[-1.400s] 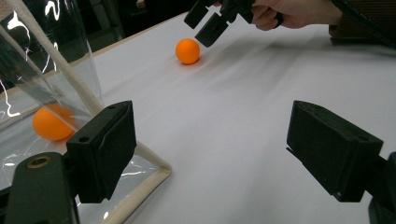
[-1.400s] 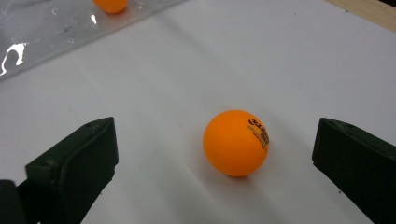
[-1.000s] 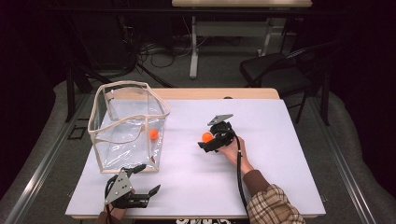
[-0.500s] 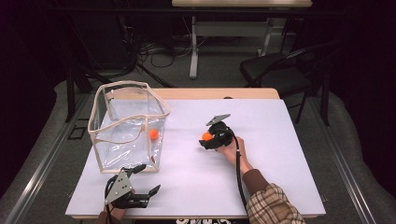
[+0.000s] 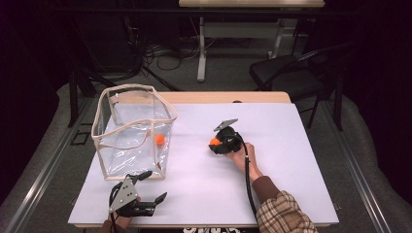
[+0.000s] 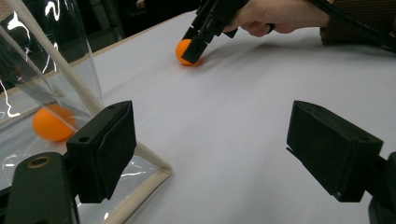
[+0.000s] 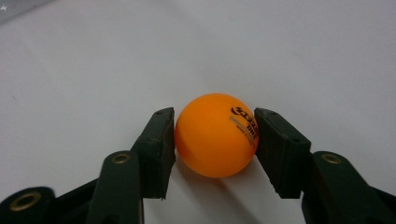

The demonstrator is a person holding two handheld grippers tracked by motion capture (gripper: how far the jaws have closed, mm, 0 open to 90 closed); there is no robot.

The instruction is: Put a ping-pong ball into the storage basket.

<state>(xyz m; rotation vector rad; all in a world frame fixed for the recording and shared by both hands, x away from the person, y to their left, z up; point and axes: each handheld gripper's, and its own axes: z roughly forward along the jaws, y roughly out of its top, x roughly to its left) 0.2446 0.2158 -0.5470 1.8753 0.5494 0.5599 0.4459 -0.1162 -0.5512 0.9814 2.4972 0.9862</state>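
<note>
White tabletop (image 5: pixel 291 145) lies bare around the right hand-held gripper (image 5: pixel 214 143), just closed on the orange ball (image 7: pixel 215 134); left hand-held gripper (image 5: pixel 145 187) gapes empty.

a dark room, grey carpet floor (image 5: pixel 218 82), a black chair (image 5: pixel 286 73) and cables (image 5: pixel 145 53) behind the white-topped table (image 5: pixel 291 145).

Lab: floor cables (image 5: pixel 160 53), bare work table (image 5: pixel 291 160)
</note>
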